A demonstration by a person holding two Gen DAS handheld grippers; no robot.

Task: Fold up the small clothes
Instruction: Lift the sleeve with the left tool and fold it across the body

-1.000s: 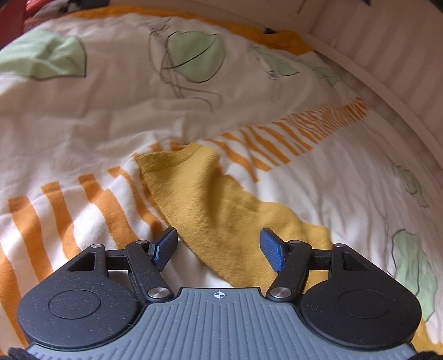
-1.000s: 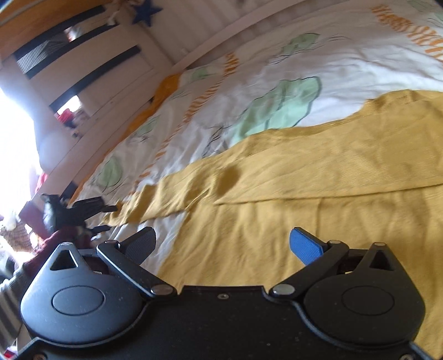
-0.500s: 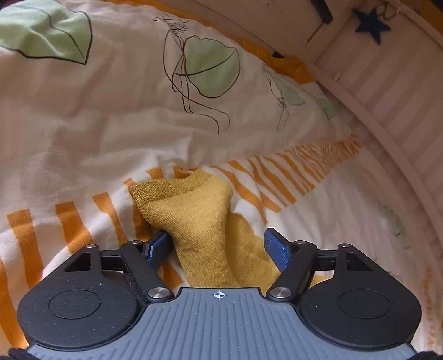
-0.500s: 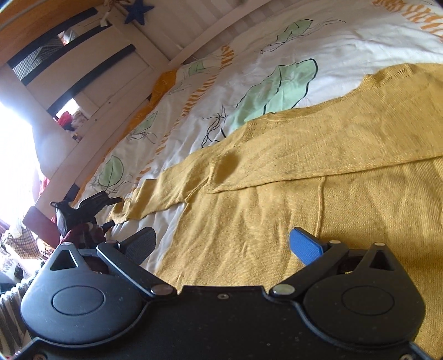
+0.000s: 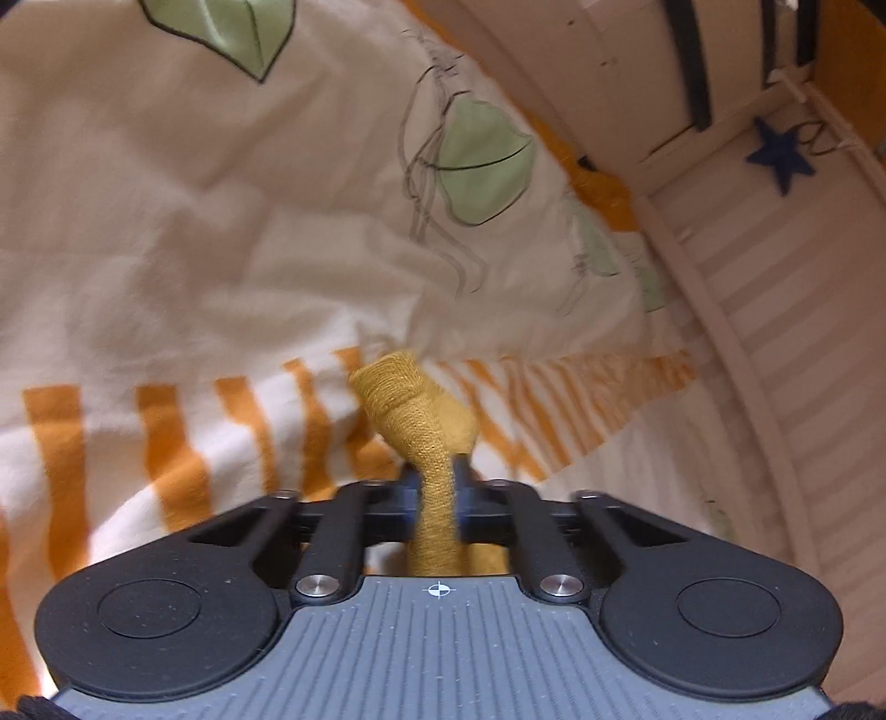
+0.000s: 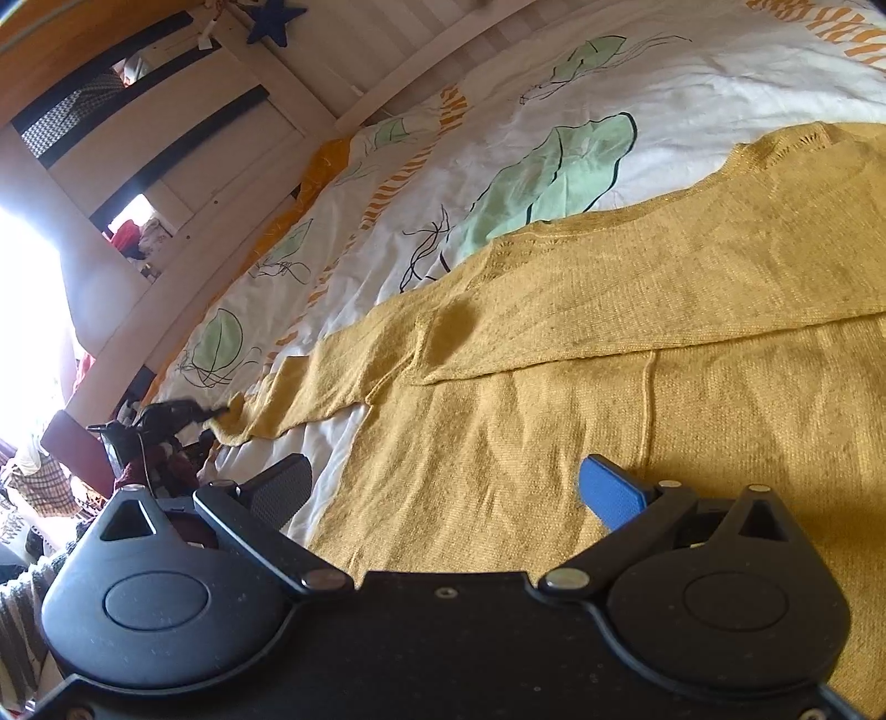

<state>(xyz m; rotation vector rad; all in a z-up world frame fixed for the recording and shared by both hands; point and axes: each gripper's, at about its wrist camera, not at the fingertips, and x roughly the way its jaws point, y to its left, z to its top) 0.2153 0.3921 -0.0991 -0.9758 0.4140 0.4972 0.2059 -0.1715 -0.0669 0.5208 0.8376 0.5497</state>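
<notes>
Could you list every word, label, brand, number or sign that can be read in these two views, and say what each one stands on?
No readable words, brands or numbers appear in either view.
Crosshair mark, a circle with a cross and no text: on the grey ribbed body of the left tool, just behind its shut fingers.
Duvet cover: printed leaves and stripes only, no lettering.
Blue star: a hanging decoration, no text.
Yellow sweater: no label visible.

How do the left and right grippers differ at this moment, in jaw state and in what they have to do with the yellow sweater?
The left gripper is shut, its jaws pinched on the sweater's sleeve cuff; the right gripper stands wide open, holding nothing. The left one has the cuff bunched up off the duvet; the right one hovers over the sweater body, which lies flat. Both look down at the same bed.
</notes>
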